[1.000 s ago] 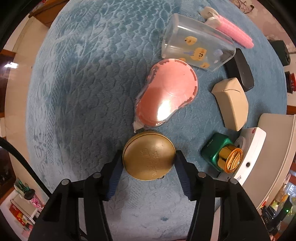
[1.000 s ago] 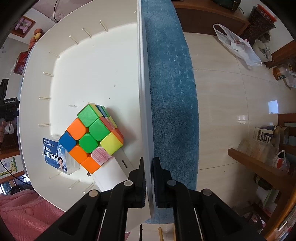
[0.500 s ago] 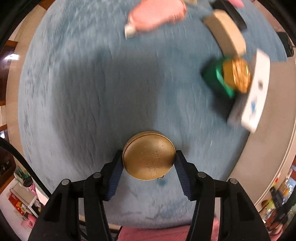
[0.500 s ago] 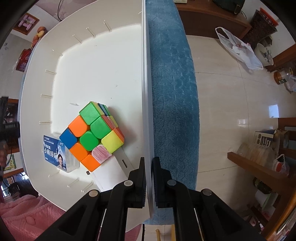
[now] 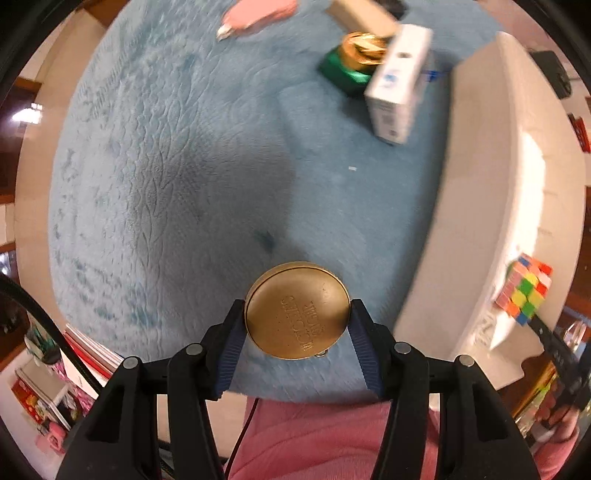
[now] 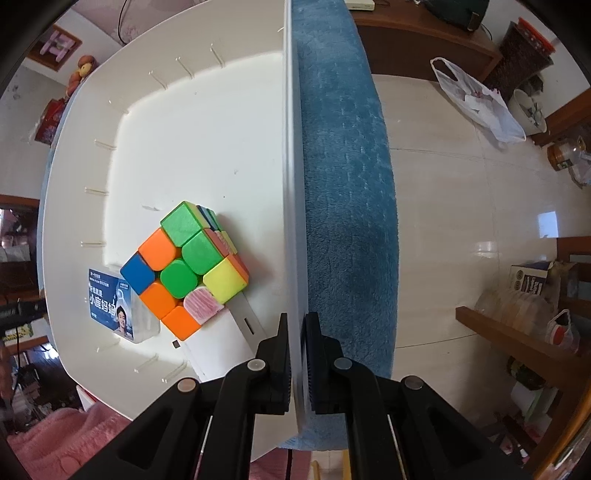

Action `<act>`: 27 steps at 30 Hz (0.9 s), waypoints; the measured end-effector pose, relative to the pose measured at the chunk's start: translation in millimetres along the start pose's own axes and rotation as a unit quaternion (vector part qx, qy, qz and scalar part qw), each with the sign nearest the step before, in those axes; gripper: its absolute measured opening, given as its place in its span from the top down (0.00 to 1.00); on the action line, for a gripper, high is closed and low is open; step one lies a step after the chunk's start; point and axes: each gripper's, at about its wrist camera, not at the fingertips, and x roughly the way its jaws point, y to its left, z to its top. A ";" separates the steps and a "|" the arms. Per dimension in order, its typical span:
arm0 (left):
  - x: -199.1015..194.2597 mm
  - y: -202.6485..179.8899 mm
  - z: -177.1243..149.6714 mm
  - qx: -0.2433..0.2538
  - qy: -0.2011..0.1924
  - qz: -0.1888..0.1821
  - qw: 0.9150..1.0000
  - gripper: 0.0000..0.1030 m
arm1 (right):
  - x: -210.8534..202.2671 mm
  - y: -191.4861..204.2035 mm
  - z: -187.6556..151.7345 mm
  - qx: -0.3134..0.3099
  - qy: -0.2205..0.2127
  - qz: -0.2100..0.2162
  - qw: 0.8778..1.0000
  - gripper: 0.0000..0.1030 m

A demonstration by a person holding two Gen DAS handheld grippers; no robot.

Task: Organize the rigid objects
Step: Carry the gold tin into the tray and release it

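Observation:
My left gripper (image 5: 297,314) is shut on a round gold tin (image 5: 297,310), held above the blue plush cloth (image 5: 177,177) near its front edge. The white bin (image 5: 480,192) stands to the right of it, with a colourful puzzle cube (image 5: 524,291) inside. In the right wrist view my right gripper (image 6: 297,325) is shut on the white bin's right wall (image 6: 291,184). Inside that bin lie the puzzle cube (image 6: 184,266), a small blue-labelled box (image 6: 110,302) and a flat white item (image 6: 221,339).
On the cloth at the back sit a green bottle with a gold cap (image 5: 351,59), a white box (image 5: 400,81), a beige object (image 5: 364,16) and a pink packet (image 5: 255,13). A pink garment (image 5: 325,435) lies below the gripper. Right of the cloth is tiled floor (image 6: 480,203).
My left gripper carried the gold tin away from the pile and toward the white bin, which now fills the right side of its view. The right gripper kept its hold on the bin wall.

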 end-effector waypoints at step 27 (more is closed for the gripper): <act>-72.7 -207.7 -68.5 0.204 -0.174 -0.124 0.956 0.43 | 0.9 6.4 -4.2 -0.095 -0.003 0.012 0.995 0.91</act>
